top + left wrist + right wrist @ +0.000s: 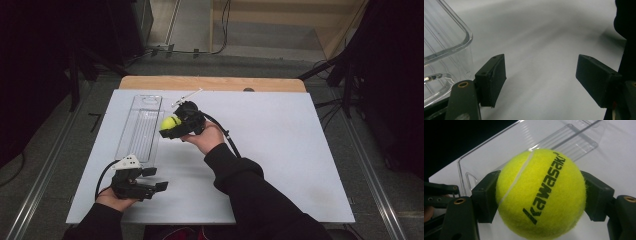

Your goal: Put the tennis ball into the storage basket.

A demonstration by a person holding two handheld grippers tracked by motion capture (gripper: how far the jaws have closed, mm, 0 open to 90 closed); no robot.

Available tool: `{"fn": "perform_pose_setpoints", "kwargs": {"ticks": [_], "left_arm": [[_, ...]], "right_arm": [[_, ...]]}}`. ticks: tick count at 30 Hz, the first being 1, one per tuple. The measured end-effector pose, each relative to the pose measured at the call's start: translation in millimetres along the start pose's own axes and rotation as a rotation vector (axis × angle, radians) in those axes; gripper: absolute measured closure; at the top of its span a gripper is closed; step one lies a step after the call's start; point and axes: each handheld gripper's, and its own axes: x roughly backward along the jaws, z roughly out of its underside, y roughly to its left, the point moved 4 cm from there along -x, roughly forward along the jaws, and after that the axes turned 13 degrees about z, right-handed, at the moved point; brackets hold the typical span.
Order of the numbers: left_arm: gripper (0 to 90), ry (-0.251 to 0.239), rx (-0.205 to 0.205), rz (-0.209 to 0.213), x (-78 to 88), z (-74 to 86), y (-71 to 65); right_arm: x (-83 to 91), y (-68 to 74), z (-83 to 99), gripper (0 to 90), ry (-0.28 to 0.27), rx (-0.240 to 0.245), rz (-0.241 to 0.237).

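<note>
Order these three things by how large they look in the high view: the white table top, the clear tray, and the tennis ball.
1. White table top, by far the largest.
2. Clear tray, long and narrow, lying on the table's left part.
3. Tennis ball, the smallest, held in the right tool beside the tray.

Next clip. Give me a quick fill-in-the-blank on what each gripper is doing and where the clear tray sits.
1. The right gripper is shut on a yellow tennis ____.
2. The left gripper is ____, holding nothing.
3. The word printed on the ball is ____.
4. The clear tray lies on the table's ____ side.

Missing words: ball; open; Kawasaki; left
</note>
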Motion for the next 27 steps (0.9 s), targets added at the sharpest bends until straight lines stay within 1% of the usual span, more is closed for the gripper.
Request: {"fn": "perform_pose_setpoints", "kwargs": {"ticks": [2, 6, 7, 8, 9, 10, 11, 12, 13, 14, 17, 18, 20, 23, 27], "left_arm": [[24.6, 0.000, 0.000, 0.000, 0.0, 0.0, -0.1], [24.6, -0.001, 0.000, 0.000, 0.3, 0.0, 0.0], [24.6, -0.001, 0.000, 0.000, 0.3, 0.0, 0.0], [24.6, -0.002, 0.000, -0.001, 0.4, 0.1, -0.1], [24.6, -0.002, 0.000, -0.001, 0.4, 0.1, -0.1], [24.6, -0.002, 0.001, -0.001, 0.4, 0.1, 0.1], [24.6, -0.002, 0.001, -0.001, 0.4, 0.1, 0.1], [24.6, 0.000, 0.001, 0.000, 0.5, 0.2, 0.0], [24.6, 0.000, 0.001, 0.000, 0.5, 0.2, 0.0], [24.6, 0.000, 0.001, 0.000, 0.5, 0.3, -0.1], [24.6, 0.001, 0.000, 0.002, 0.5, 0.3, -0.2], [24.5, -0.003, -0.003, 0.006, 0.6, 0.1, -0.5], [24.5, -0.002, -0.003, 0.006, 0.8, 0.2, -0.5], [24.5, -0.004, -0.001, 0.004, 1.0, 0.3, -0.2], [24.5, -0.005, -0.004, 0.008, 1.4, 0.4, -0.3]], "right_arm": [[-0.5, 0.7, -2.3, 24.2, -0.001, 0.002, -0.002], [-4.9, 4.3, -14.4, 24.2, 0.003, 0.012, -0.004], [-4.9, 4.3, -14.4, 24.2, 0.003, 0.012, -0.004], [-6.5, 6.3, -19.0, 24.2, 0.003, 0.013, -0.007], [-6.5, 6.3, -19.0, 24.2, 0.003, 0.013, -0.007], [-8.3, 7.9, -23.6, 24.2, -0.002, 0.010, -0.009], [-8.3, 7.9, -23.6, 24.2, -0.002, 0.010, -0.009], [-9.9, 9.3, -28.0, 24.2, -0.004, 0.013, -0.006], [-9.9, 9.3, -28.0, 24.2, -0.004, 0.013, -0.006], [-10.9, 11.0, -32.3, 24.1, -0.010, 0.009, -0.012], [-13.1, 12.7, -36.5, 24.1, -0.003, 0.017, -0.012], [-16.3, 14.9, -40.9, 24.1, 0.006, 0.028, -0.007], [-20.2, 18.1, -45.1, 24.1, 0.008, 0.037, -0.015], [-24.3, 20.5, -48.8, 24.1, 0.011, 0.039, -0.013], [-33.8, 26.1, -55.8, 24.1, 0.017, 0.036, -0.011]]}}
